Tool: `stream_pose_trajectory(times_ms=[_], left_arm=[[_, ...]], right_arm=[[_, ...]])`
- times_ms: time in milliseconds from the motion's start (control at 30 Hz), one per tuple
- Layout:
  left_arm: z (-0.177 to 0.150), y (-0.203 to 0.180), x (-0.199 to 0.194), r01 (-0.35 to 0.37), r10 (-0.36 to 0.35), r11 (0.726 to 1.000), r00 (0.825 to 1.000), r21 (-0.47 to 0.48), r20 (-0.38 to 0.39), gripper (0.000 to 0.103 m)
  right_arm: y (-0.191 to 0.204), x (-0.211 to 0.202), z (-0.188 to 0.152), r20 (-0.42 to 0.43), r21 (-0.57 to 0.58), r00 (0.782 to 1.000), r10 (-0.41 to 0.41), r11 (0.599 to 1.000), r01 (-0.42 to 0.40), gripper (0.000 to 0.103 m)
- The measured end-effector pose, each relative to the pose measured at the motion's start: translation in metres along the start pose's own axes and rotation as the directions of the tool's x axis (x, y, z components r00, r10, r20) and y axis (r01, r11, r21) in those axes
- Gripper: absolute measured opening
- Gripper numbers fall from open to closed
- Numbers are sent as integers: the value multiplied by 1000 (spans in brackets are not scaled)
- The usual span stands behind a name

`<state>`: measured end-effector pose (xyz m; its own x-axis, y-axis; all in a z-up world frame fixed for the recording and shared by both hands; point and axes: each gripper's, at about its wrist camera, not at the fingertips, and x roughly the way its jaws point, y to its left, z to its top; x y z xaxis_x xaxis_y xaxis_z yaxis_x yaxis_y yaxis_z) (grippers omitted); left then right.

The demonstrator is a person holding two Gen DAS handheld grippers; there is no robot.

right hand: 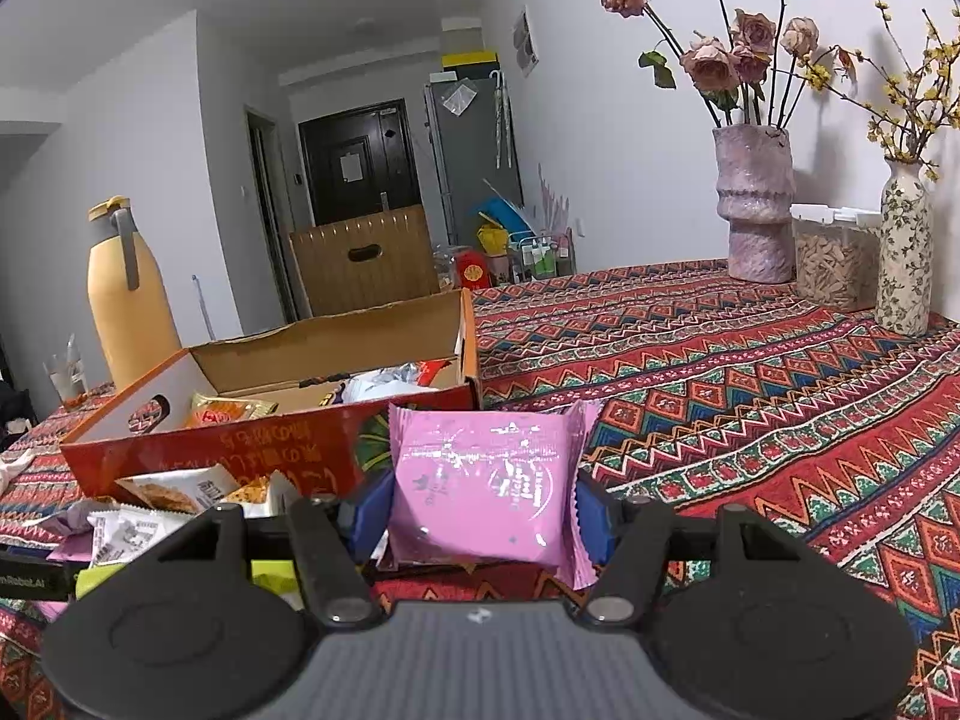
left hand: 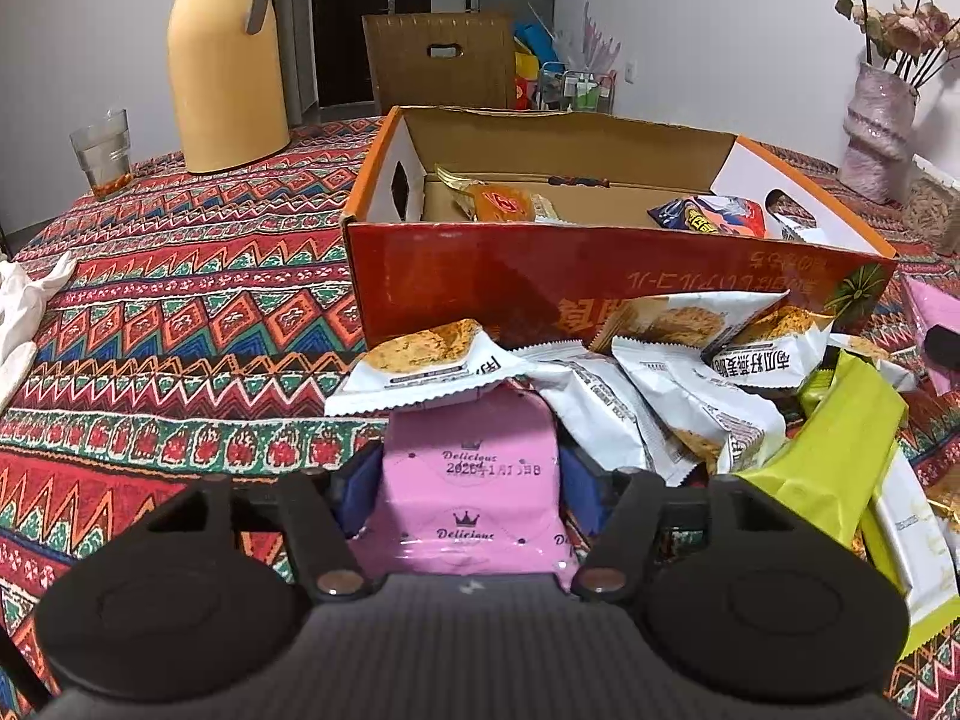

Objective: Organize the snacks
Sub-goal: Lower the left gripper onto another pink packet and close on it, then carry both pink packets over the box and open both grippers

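On the left edge of the counter [left hand: 180, 276], under its zigzag-patterned cloth, a glass [left hand: 103, 150] and a tall yellow jug [left hand: 225, 60] stand well clear of the work — parked, it seems, so the middle stays free for sorting.

Next comes the left tongs [left hand: 471, 480]. Their blue pads sit against both sides of a pink packet [left hand: 474, 480], so they look clenched on it, low over the counter at the near edge of the snack pile. The wrapper shows a small crown, the word "Delicious" twice, and a stamped date beginning 2026; the rest is smeared. A white cracker packet [left hand: 420, 363] lies across the pink one's far end, so lifting will probably tip it off.

Behind stands the red carton [left hand: 540, 276], open-topped, its printed characters upside down from here and too glossy to read. It already holds an orange packet [left hand: 501, 201] and a blue one [left hand: 708, 213], which suggests it is where the snacks are being gathered. In front, more white packets [left hand: 690, 396] with Chinese lettering lean on its wall, and a lime-green packet [left hand: 840, 462] lies to their right.

The right tongs [right hand: 480, 510] are grasping a second pink packet [right hand: 486, 480], held upright and clear of the cloth just before the carton's [right hand: 240, 450] right corner — likely poised for dropping in. Its round label is too blurred to read.

Far right, two vases [right hand: 756, 204] of flowers stand by the wall.
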<state>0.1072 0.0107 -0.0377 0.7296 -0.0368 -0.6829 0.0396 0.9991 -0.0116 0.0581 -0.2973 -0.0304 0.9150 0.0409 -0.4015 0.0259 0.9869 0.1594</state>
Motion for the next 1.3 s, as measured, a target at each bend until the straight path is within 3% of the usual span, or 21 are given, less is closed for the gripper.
stream_pose_trajectory(times_ms=[433, 767, 1000, 1300], left_arm=[[-4, -5, -42, -11, 12, 1000, 997, -20, 71, 63], [-2, -8, -89, -30, 35, 999, 987, -34, 157, 63], [9, -14, -110, -24, 29, 999, 977, -27, 212, 63], [38, -20, -110, -10, 22, 999, 971, -51, 236, 63]], right_arm=[[0, -5, 2, 30, -3, 999, 12, 1000, -12, 62], [7, -35, 12, 89, -28, 994, 57, 998, -55, 62], [18, -51, 23, 119, -48, 989, 86, 996, -81, 62], [38, -49, 45, 135, -84, 983, 128, 990, -118, 62]])
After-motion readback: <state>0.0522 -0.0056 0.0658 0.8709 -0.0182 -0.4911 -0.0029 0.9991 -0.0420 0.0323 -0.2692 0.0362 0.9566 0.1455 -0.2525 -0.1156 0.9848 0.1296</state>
